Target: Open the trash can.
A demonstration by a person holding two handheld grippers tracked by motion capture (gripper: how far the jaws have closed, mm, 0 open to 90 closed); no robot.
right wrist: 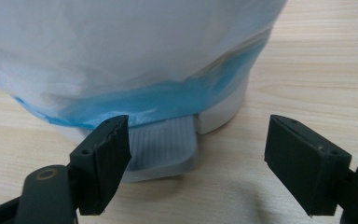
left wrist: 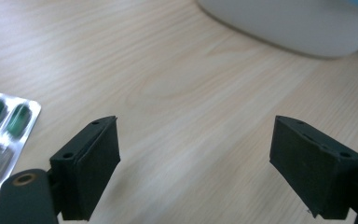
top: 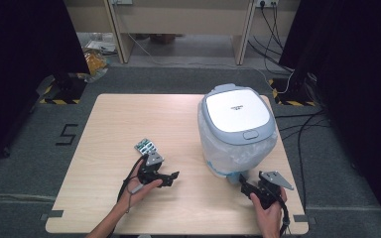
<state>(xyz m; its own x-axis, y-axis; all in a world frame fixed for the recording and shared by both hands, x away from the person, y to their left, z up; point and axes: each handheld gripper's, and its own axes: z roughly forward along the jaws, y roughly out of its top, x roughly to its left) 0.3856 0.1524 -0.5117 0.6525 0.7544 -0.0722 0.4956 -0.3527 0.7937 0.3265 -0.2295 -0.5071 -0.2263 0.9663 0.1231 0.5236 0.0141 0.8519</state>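
Note:
A small pedal bin [top: 238, 119] with a white and grey lid stands at the table's right. A clear liner with a blue hem [right wrist: 158, 100] hangs over its sides. Its grey ribbed pedal [right wrist: 163, 144] juts out at the base, just beyond my right gripper [right wrist: 198, 154], whose jaws stand open with nothing between them. A blister pack of green capsules [top: 146, 146] lies flat near the table's middle. My left gripper [top: 171, 178] sits just to the near right of it, open and empty, over bare wood [left wrist: 196, 158]. The pack [left wrist: 0, 135] shows to the left of its jaws.
The light wooden table [top: 129, 114] has bare room at its far left and along the front edge between the two hands. Dark curtains stand at both sides, and cables run over the floor at the right.

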